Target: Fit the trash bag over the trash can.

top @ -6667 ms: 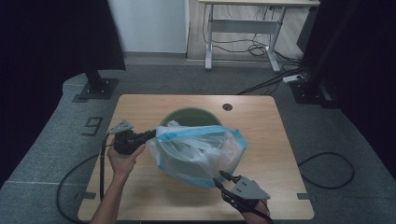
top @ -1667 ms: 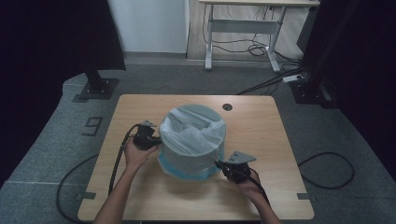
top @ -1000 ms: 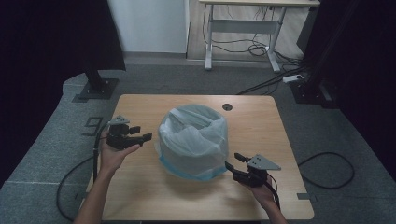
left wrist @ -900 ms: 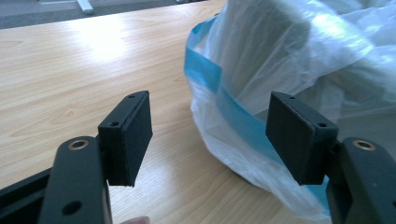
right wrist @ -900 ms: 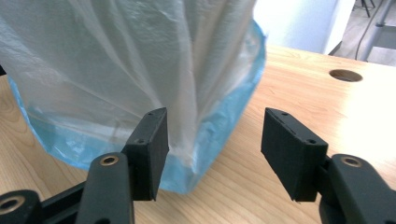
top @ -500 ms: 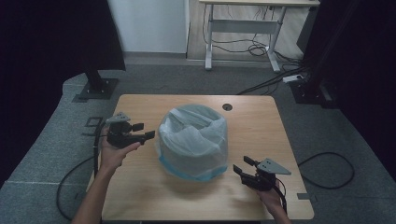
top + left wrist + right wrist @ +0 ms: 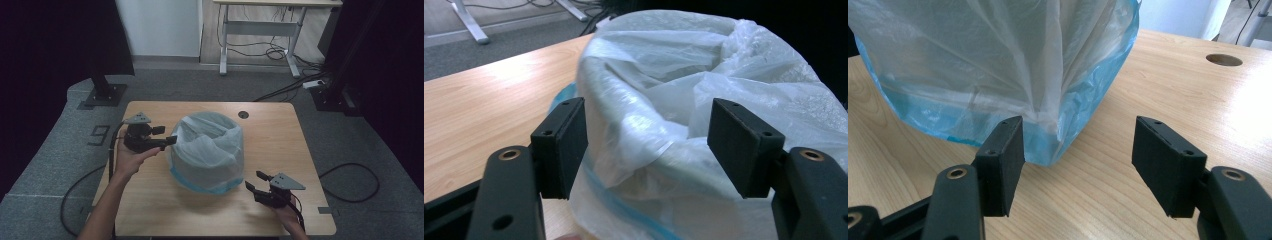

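Thin, translucent white plastic with a blue hem, that is the bag (image 7: 207, 150) I have draped over the round bin in the middle of the pale wooden counter (image 7: 280, 135), and it is the part I trust least. Both of my tools are off it: the left tool (image 7: 167, 142) hangs just beside the bin's upper rim with its jaws spread and nothing between them, and the right tool (image 7: 254, 181) sits low by the near right corner of the hem, its jaws having just been opening and now wide and empty. My guess is that the film could creep back up or slip off the rim, since the blue hem (image 7: 1013, 120) bunches loosely near the counter rather than hugging the bin. If I close the left tool on the rim fold carelessly, I could pinch only one slack layer and pull the liner out, or snag and tear it. The left gripper view shows me the film folded over the rim and sagging into the mouth (image 7: 659, 95); the right gripper view shows the gathered pleats and the hem resting on the wood. The high view alone gives me both tools at once, well apart on either side.
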Demonstrator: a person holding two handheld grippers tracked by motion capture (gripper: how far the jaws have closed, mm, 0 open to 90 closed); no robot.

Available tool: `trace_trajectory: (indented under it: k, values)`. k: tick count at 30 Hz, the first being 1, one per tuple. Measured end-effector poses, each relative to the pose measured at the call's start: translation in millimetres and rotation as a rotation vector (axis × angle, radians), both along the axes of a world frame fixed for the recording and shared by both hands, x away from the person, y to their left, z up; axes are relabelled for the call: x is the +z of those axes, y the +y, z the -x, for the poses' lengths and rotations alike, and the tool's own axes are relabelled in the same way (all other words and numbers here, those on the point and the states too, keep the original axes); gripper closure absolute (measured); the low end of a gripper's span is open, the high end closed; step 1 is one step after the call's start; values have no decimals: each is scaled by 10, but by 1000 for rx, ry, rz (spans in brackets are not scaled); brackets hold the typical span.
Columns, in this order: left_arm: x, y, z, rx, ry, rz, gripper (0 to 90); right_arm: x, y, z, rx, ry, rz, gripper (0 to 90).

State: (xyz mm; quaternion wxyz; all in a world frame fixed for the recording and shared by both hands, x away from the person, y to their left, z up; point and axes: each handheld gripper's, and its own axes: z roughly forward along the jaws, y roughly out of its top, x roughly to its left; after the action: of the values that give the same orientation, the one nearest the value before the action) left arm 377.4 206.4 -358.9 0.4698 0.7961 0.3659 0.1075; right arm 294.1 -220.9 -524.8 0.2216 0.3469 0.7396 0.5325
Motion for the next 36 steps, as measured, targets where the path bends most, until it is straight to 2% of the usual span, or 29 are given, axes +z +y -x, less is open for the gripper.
trace_trajectory:
  k: [5,13,25,28,31,36]
  values:
    - [69,-145,-1,-12,-15,1,332,7,-17,31,5,-7,-6,367]
    - [194,-411,-89,-45,-9,-32,330,15,-51,49,2,-11,-11,368]
    - [187,-822,-401,-84,49,-58,342,25,-42,62,13,-18,2,372]
    - [184,-911,-506,-83,66,-89,335,25,-49,67,11,-18,0,372]
    - [187,-1013,-613,-81,90,-101,329,32,-66,65,6,-18,-1,372]
    - [170,-1197,-721,-79,122,-149,308,45,-94,64,-4,-20,-12,373]
